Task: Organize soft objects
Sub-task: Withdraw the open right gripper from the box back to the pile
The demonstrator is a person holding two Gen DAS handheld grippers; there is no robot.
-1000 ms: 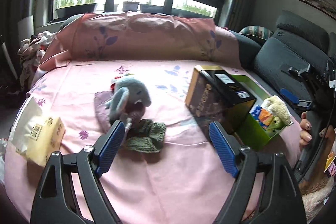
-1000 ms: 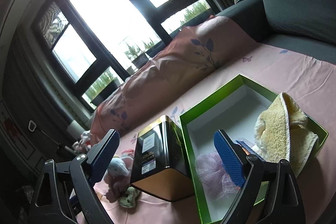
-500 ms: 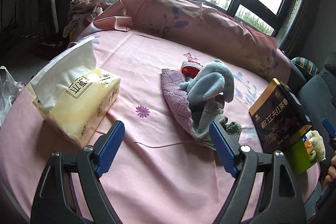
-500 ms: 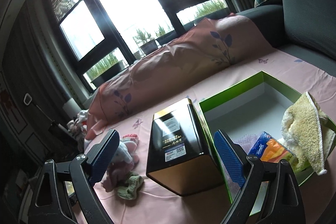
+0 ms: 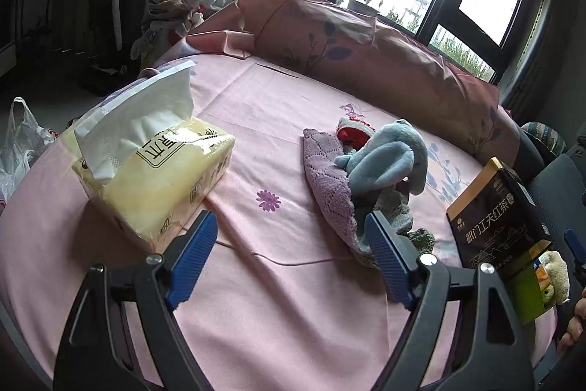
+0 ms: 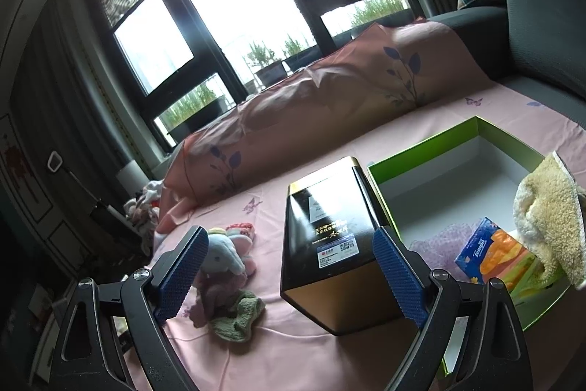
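Both claws, left [image 5: 289,261] and right [image 6: 289,275], gape empty above the bed [image 5: 285,310], seemingly poised to gather the toy pile [image 5: 370,178] into the green box [image 6: 432,156].

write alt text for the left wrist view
Open left gripper above a pink sheet, holding nothing. Ahead lies a pile with a blue plush toy on a purple knit cloth; a tissue pack sits left.
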